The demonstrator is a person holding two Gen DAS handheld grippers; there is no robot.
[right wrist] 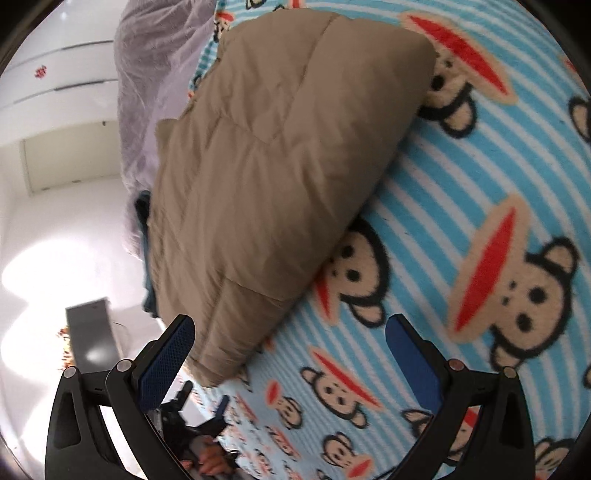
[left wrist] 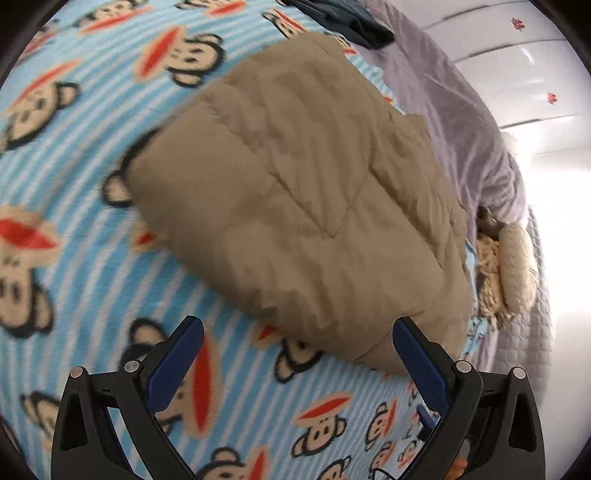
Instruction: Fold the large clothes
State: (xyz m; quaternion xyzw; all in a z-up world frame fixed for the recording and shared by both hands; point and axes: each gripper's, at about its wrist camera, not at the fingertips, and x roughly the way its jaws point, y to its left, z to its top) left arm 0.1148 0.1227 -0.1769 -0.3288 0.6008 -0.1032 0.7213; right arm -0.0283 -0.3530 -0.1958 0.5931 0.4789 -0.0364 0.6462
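Puffy tan jacket (left wrist: 303, 206), folded: we are judging it light, soft, springy. Left gripper (left wrist: 297, 354) and right gripper (right wrist: 288, 350) both gaping, empty; we are eyeing the hem corner just ahead.

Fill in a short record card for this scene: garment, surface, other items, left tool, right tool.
garment: tan quilted padded jacket, folded into a compact bundle
surface: blue striped fleece blanket with monkey faces
other items: grey plush blanket; dark teal cloth
left tool: left gripper, jaws open, holding nothing
right tool: right gripper, jaws open, holding nothing
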